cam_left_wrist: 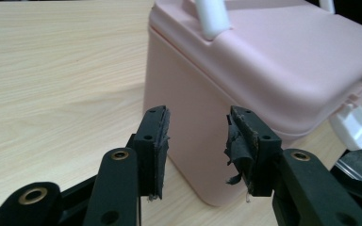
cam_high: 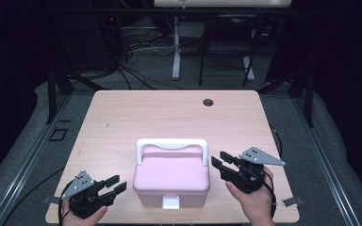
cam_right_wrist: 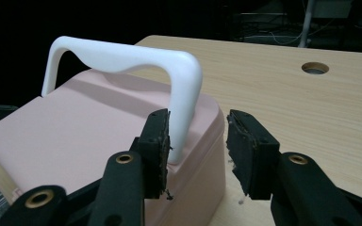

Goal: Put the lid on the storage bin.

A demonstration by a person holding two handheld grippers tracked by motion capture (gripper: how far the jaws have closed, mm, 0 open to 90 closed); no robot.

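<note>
The pink box sat at the bench's six o'clock edge, lid down. The left hand-held gripper at nine and the right hand-held gripper at three both stood apart, approaching; next probably calls for bracing and lifting the white latch

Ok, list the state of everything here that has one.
Box: lid shut, standing on the table.
Latch: down, looks fastened.
Handle: raised upright.
Left gripper: open, empty, beside the box.
Right gripper: open, empty, near the handle's end.
</note>
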